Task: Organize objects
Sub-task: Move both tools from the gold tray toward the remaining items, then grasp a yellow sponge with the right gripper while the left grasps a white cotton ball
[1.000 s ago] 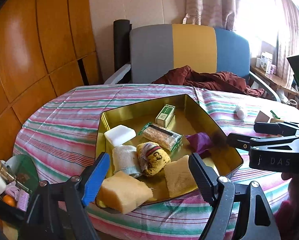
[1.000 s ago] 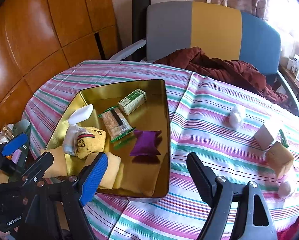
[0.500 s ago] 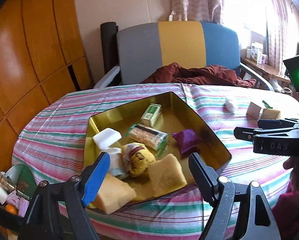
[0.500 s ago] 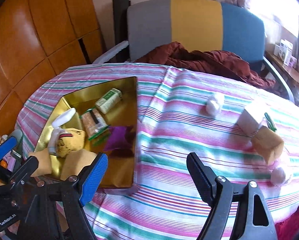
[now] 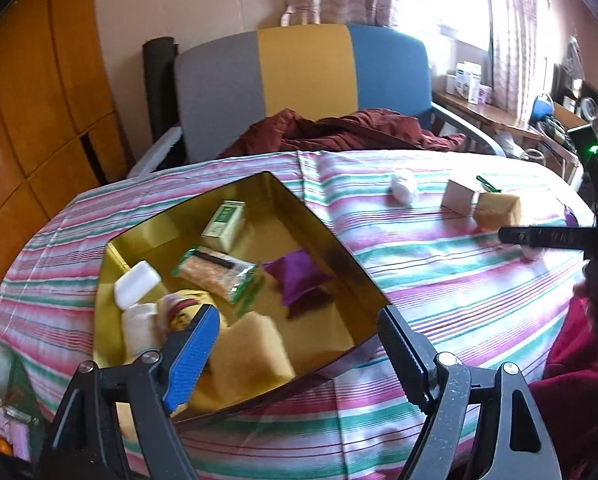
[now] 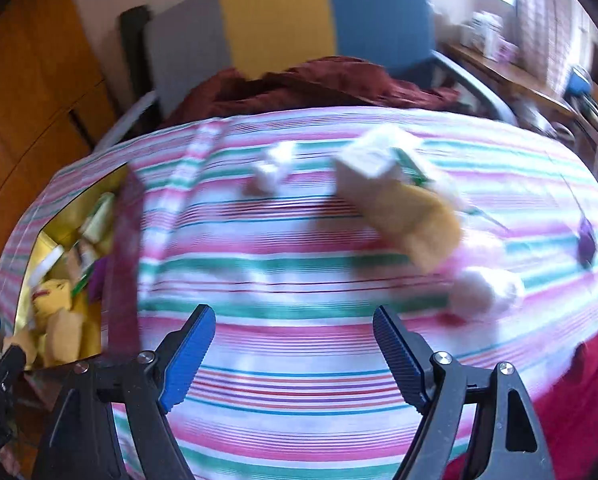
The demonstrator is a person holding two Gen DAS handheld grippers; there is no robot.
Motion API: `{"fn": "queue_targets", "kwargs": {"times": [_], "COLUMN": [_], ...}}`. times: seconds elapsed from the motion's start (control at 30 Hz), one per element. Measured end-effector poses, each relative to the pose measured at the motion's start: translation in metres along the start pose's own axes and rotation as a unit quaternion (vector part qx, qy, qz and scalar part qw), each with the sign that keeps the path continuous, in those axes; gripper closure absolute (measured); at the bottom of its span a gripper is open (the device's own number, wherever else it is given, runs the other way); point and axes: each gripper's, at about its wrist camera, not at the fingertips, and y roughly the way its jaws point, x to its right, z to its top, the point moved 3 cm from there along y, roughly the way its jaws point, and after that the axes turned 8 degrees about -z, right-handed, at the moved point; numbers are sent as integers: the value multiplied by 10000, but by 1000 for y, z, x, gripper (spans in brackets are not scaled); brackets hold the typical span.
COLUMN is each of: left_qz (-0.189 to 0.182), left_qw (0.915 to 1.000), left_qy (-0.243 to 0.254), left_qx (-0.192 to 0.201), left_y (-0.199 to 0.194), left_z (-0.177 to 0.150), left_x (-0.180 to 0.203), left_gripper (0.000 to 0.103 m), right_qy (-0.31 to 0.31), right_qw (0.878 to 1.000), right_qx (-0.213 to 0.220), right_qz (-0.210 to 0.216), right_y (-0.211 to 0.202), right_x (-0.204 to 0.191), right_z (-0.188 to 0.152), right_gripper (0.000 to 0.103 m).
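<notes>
Both tools stand released, nothing between their pads: the left tool (image 5: 295,344) hangs over the near end of the gold tray (image 5: 331,236), above a yellow sponge (image 5: 251,356); the right tool (image 6: 293,344) hovers over bare striped surface (image 6: 299,396). Farther on lie a second sponge (image 6: 419,224), a white box (image 6: 371,160) touching it, and cotton balls (image 6: 487,292).

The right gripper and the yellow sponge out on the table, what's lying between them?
Only bare striped tablecloth lies between the open right gripper and the yellow sponge, as the blurred right wrist view shows.
</notes>
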Motion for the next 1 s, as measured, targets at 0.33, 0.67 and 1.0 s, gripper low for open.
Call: {"fn": "queue_targets", "kwargs": {"times": [0.33,0.67,1.0], "left_qz": [-279,-449,-721], "left_qw": [9987,9966,9945], "left_qy": [328,495,210], "left_qx": [-259,-482,-732], "left_y": [29,57,89], "left_z": [10,23,51], "left_x": [31,53,60], "left_gripper": [21,21,21], "right_qy": [992,1100,-1071], "right_qw": [9940,9938,9932], "right_qx": [-37,-26,126], "right_qz": [-453,-175,-436], "right_y": [1,18,56], "right_x": [90,112,40], "right_z": [27,55,64], "right_gripper": [20,20,19]}}
